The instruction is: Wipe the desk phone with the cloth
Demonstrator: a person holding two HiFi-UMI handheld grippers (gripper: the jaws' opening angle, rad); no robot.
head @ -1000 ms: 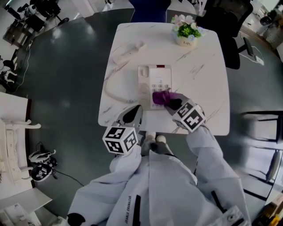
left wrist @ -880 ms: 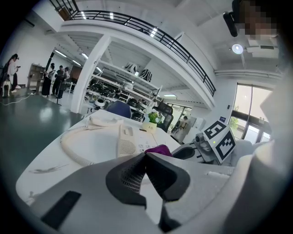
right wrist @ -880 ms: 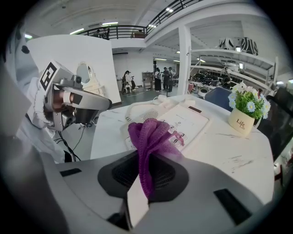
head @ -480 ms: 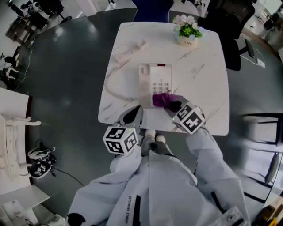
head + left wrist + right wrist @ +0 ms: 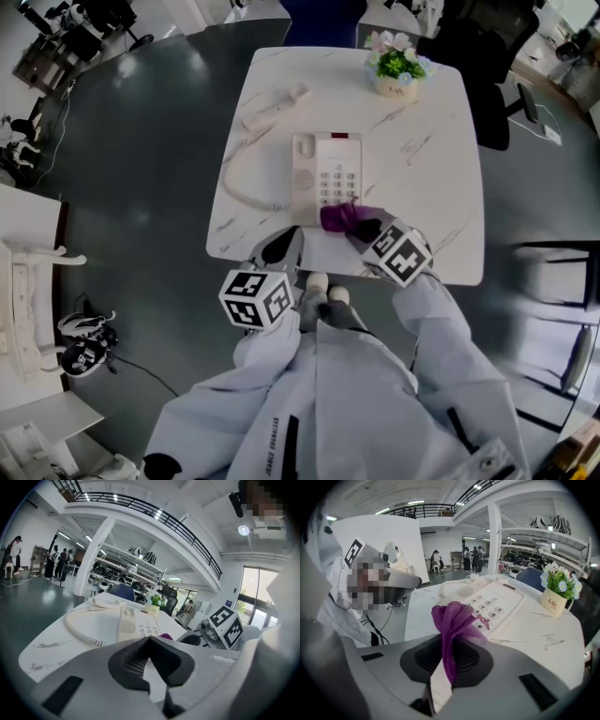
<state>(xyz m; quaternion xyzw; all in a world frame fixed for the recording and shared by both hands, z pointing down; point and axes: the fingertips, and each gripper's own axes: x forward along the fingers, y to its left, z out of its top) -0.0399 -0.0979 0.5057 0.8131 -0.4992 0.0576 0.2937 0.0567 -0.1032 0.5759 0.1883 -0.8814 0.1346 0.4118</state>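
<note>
On the white marbled surface [image 5: 431,169], the desk phone [image 5: 323,173] sits near the middle with its keypad facing up. Its handset [image 5: 274,108] is off the cradle and lies well apart at the far left, joined to the base by a long coiled cord [image 5: 239,183] that loops down the left side. A small pot of flowers [image 5: 396,70] stands at the far right corner, clear of the work.

The right claw [image 5: 361,225] reaches in from the near edge, jaws clamped on a bunched purple cloth [image 5: 339,217]. The wad pokes out ahead of the jaws and lies over the near right corner of the phone, by the lowest row of keys, and it seems to be touching them. The left claw [image 5: 281,246] hangs at the near edge of the surface, to the left of the phone and not touching it. Its jaws are pressed together with nothing between them.

Wiping looks to be under way, with the cloth at the front of the keypad. No view shows which parts are already clean. Judging by the cloth's position, the speaker side, the far end of the base, the empty cradle and the separate handset may still need a pass.
</note>
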